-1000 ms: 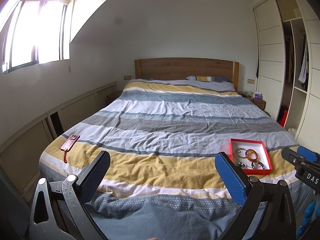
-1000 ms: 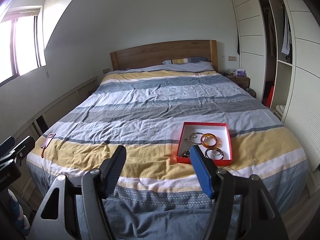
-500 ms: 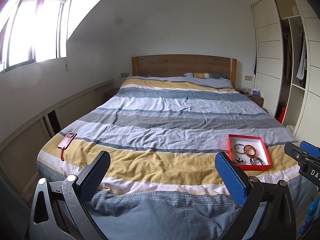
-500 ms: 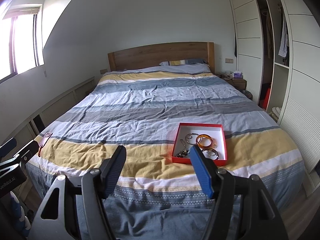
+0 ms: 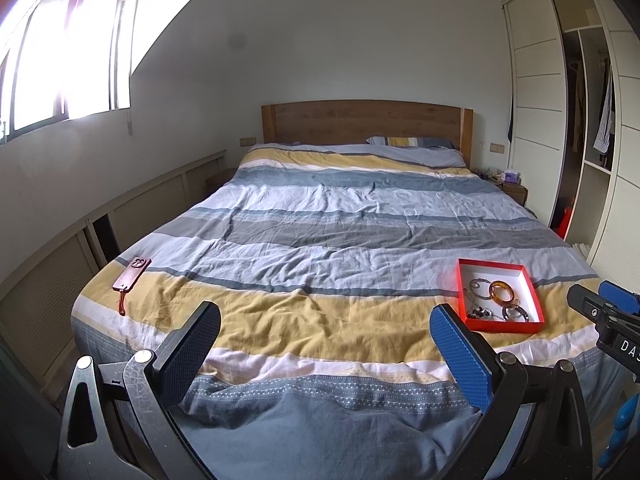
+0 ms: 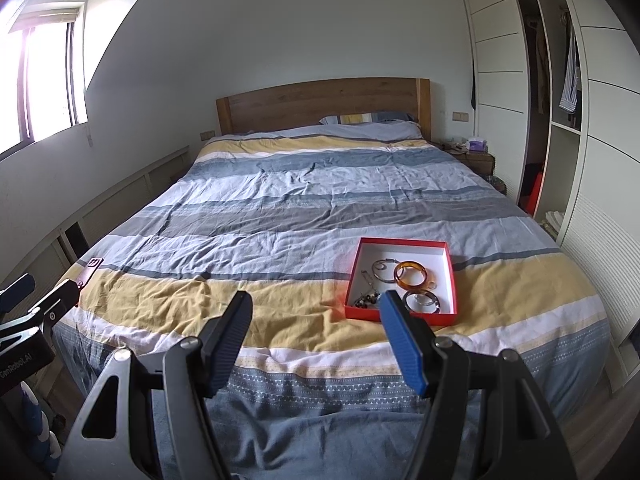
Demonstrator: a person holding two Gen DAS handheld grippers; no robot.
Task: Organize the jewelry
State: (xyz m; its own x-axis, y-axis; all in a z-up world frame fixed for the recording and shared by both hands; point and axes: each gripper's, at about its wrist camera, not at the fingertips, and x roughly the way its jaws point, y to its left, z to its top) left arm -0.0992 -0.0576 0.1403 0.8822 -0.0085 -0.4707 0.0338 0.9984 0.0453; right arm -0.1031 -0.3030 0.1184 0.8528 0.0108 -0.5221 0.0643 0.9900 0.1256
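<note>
- Step: looks like the approach, nothing picked yet. Your left gripper (image 5: 325,340) & right gripper (image 6: 316,326) both hang over the foot of the bed (image 6: 280,200), jaws spread wide, nothing between them.
- Jewelry sits in the red tray (image 6: 451,280) on the yellow stripe: amber bangle (image 6: 410,273), silver hoop (image 6: 383,270), dark-rimmed ring (image 6: 422,301), small beaded bits too tiny to ID.
- Tray is ahead & slightly right of your right gripper, near its blue finger (image 6: 400,342); well right of the left one.
- Next, prob.: move right gripper fwd & down, narrow onto one bangle rim, don't nudge the tray.
</note>
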